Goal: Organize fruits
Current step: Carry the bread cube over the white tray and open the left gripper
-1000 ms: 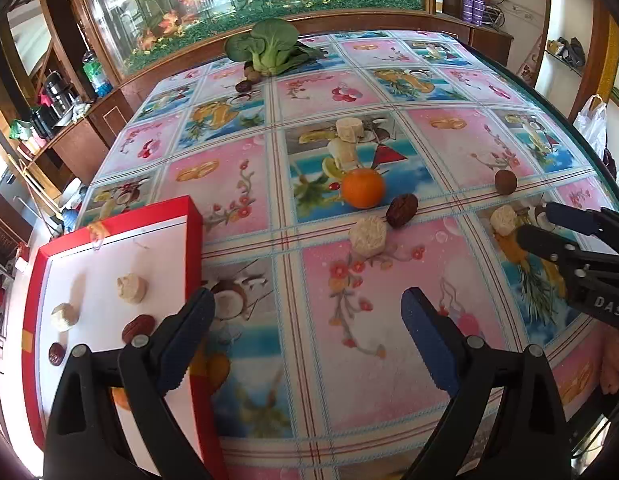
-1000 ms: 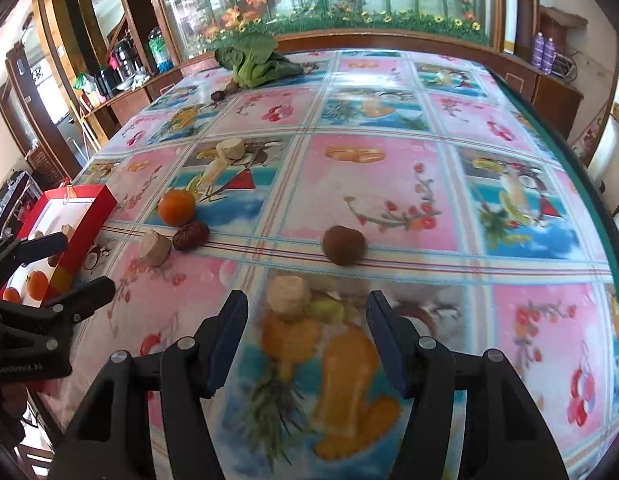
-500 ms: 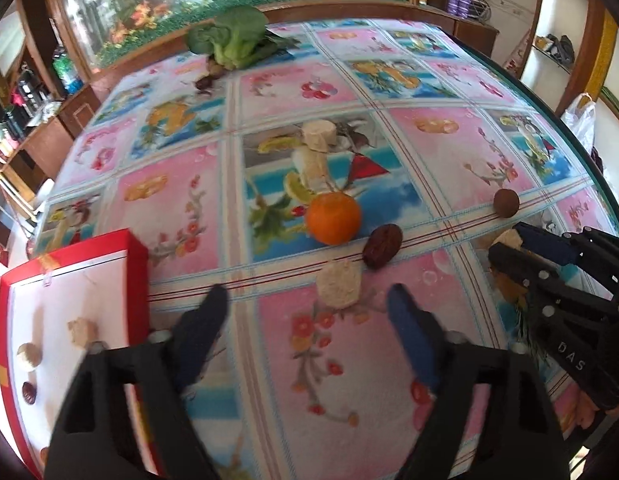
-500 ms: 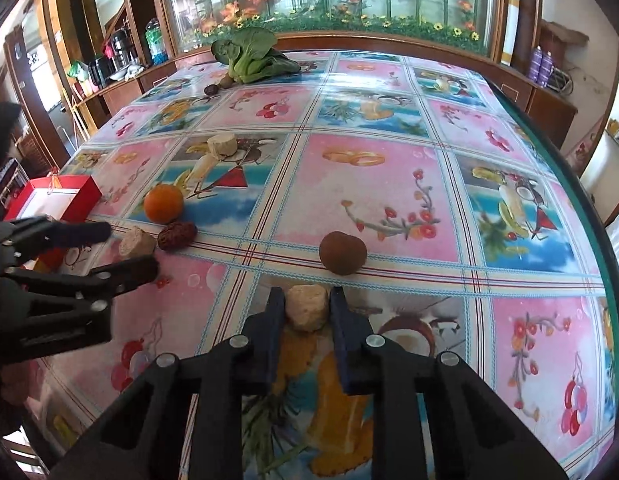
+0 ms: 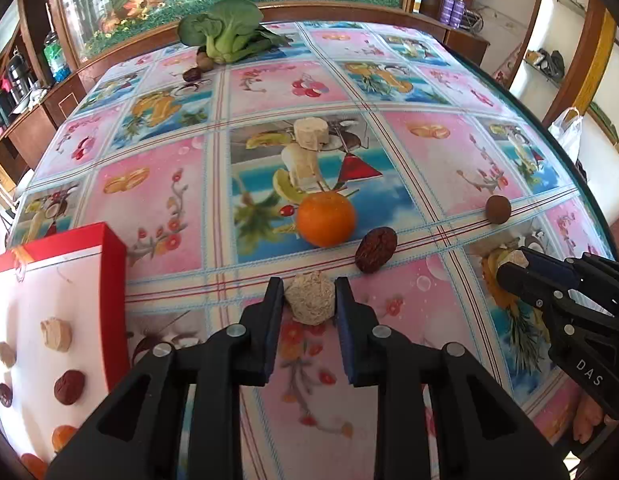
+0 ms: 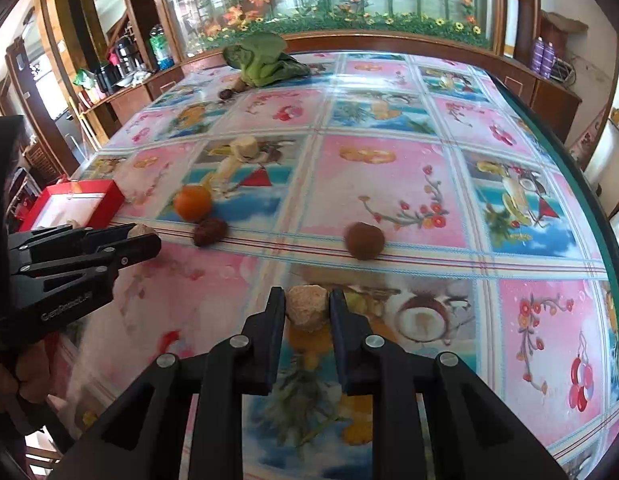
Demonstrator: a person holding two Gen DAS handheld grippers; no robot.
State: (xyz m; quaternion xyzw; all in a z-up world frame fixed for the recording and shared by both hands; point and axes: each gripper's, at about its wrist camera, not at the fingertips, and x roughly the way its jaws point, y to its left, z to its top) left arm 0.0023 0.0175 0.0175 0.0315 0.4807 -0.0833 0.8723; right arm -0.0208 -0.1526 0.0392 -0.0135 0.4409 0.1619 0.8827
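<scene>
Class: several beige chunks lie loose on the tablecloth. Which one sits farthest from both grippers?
The round beige chunk on the grey-and-blue square beyond the orange. The other two are each clamped between a gripper's fingers.

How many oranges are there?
3. One whole orange sits mid-table beside a dark red date. Two more, one above the other, peek out at the near edge of the red box, partly hidden, so more may be unseen.

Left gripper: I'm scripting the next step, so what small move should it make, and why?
Probably lift and carry left: the left gripper is shut on a beige chunk resting on the tablecloth, and the red box holding similar pieces sits to its left.
</scene>
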